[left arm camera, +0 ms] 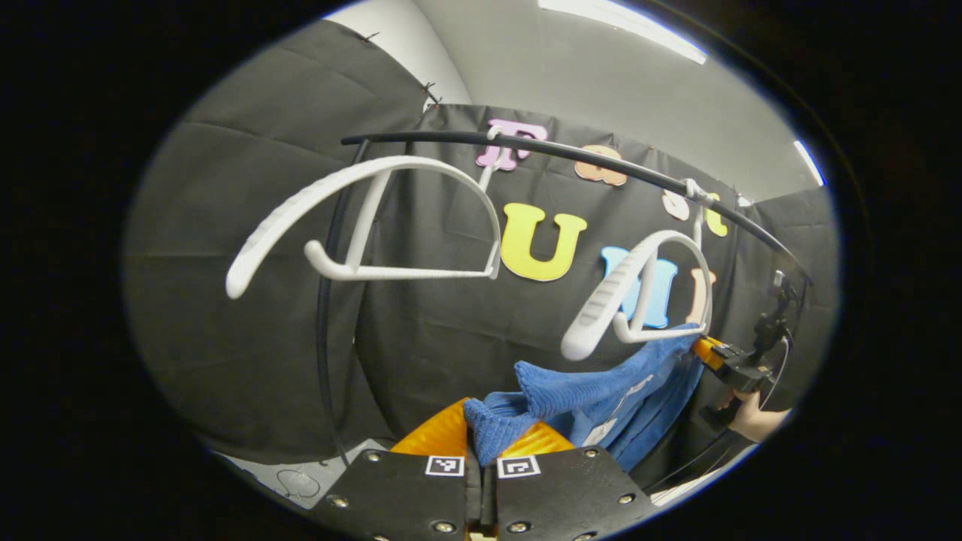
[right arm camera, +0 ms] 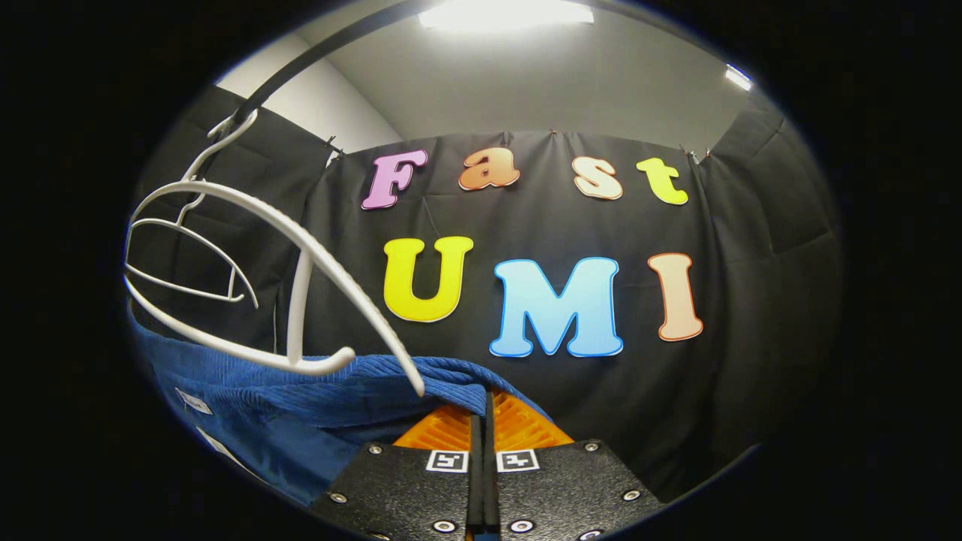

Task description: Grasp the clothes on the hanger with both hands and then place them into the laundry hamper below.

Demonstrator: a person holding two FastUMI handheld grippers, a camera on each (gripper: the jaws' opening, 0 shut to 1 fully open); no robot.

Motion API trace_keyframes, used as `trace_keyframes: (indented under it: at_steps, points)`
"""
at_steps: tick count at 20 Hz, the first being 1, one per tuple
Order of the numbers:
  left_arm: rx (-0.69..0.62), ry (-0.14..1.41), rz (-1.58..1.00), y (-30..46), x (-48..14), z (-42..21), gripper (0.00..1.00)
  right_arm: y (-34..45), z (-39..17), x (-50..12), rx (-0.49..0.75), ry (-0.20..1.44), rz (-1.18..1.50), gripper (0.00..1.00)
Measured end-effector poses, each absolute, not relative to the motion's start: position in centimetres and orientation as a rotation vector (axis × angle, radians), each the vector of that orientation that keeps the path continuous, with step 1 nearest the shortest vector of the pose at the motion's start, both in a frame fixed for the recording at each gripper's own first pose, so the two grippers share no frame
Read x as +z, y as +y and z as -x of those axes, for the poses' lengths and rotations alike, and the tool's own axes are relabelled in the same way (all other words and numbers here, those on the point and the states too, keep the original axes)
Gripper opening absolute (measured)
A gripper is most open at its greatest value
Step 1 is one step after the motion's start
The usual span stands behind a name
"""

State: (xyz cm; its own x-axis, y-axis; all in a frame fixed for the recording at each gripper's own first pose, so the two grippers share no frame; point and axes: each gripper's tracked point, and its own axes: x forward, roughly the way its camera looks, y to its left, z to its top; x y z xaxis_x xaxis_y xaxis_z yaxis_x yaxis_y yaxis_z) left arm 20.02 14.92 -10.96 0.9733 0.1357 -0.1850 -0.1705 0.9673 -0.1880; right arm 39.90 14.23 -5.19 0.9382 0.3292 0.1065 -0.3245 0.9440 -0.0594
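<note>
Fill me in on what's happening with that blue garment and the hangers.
A person is pulling a blue garment down from white hangers on a black rail, using tongs in each hand. The left tongs are shut on one end of the cloth, and the right tongs are shut on the other end. The near hanger is bare; the far hanger sits just above the cloth, which looks almost free. The hamper is not reached yet.
</note>
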Motion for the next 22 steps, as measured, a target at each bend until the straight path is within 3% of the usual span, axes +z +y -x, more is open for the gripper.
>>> trace_keyframes:
  at_steps: [11, 22]
  points:
    - [0.247, 0.183, 0.212, 14.4, -12.0, -11.0, 0.01, 12.7, -31.7, -9.2, 0.384, 0.022, 0.016, 0.00]
    - [0.038, 0.135, 0.219, 13.0, -5.9, -5.9, 0.01, 9.4, -18.7, -3.2, 0.211, 0.004, 0.037, 0.00]
